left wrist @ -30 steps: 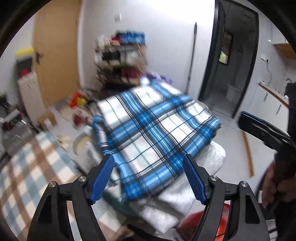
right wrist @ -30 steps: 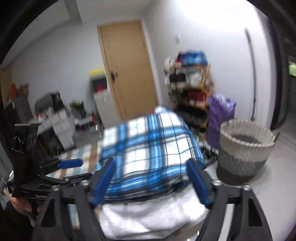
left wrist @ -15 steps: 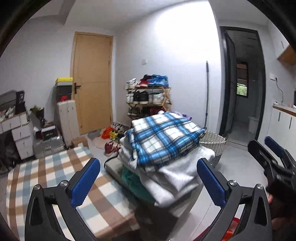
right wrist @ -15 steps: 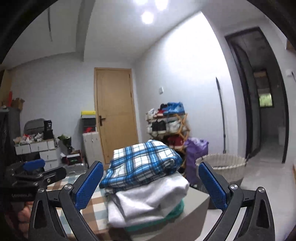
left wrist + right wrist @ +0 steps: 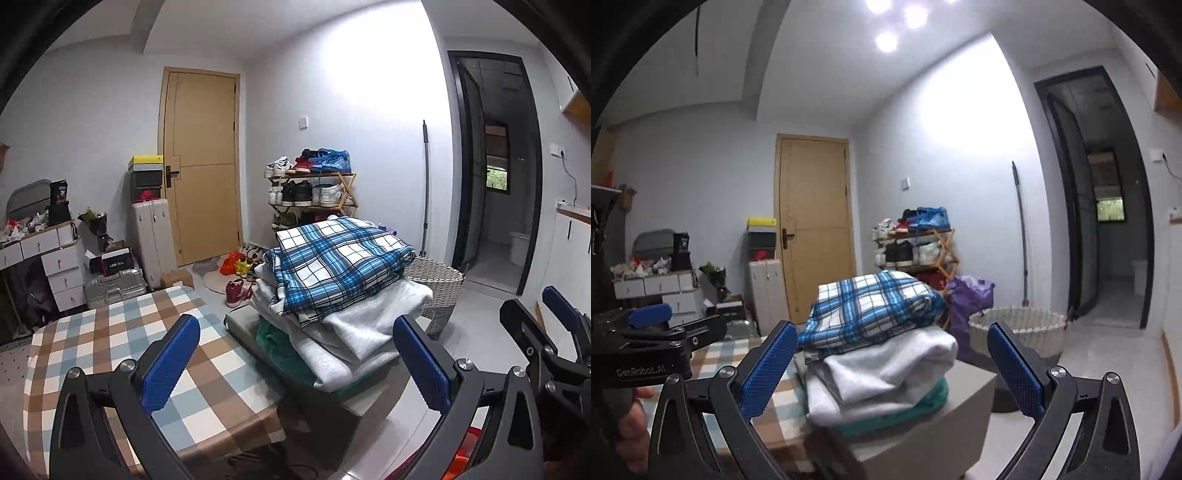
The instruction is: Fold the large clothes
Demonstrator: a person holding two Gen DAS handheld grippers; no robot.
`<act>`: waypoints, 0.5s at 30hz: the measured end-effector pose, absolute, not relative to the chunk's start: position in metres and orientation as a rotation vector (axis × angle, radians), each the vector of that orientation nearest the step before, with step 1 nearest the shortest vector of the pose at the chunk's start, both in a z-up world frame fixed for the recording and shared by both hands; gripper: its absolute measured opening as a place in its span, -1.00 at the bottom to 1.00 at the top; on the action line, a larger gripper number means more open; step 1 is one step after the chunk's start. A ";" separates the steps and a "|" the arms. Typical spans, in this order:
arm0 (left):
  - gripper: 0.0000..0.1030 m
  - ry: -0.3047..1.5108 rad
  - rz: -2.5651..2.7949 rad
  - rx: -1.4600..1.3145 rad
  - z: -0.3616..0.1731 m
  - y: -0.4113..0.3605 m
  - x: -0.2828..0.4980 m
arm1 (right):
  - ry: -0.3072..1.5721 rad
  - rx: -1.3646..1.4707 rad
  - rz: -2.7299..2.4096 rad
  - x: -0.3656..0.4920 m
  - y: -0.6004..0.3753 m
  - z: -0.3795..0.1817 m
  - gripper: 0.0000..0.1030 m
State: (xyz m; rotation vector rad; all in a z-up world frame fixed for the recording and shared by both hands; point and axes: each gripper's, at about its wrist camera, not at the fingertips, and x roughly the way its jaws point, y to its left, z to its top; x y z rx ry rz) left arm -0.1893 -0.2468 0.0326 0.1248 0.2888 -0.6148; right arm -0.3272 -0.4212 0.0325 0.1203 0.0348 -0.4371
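I hold my left gripper (image 5: pixel 295 358) low and tipped slightly down over the corner of the checked surface (image 5: pixel 110 332), and my right gripper (image 5: pixel 892 363) about level, just beside it, facing the pile. My left hand (image 5: pixel 629 424) shows at the edge of the right wrist view, wrapped round the handle. Both sets of jaws stand wide apart with nothing between the blue pads and nothing touched.

The blue plaid garment (image 5: pixel 338 264) lies folded on top of the pile, clear of both grippers. Under it sit folded grey-white clothes (image 5: pixel 369 317) and a green piece (image 5: pixel 280 350) at the bottom, all resting on a grey box (image 5: pixel 945 421) that stands beside the checked surface.

Beyond the pile a woven basket (image 5: pixel 439 284) stands on the floor, with a purple bag (image 5: pixel 967 299) near it and a shoe rack (image 5: pixel 314 192) against the wall. A wooden door (image 5: pixel 203 166), a pale suitcase (image 5: pixel 151 240) and white drawers (image 5: pixel 59 266) fill the left side; a dark doorway (image 5: pixel 495 166) opens on the right.
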 end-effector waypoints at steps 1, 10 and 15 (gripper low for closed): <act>0.98 0.286 -0.620 0.126 0.030 -0.248 -0.190 | 0.031 0.116 -0.443 -0.328 -0.422 0.032 1.00; 0.98 0.317 -0.644 0.137 0.020 -0.259 -0.188 | 0.018 0.141 -0.458 -0.334 -0.432 0.031 1.00; 0.98 0.314 -0.640 0.152 0.020 -0.259 -0.194 | 0.018 0.147 -0.453 -0.336 -0.432 0.031 1.00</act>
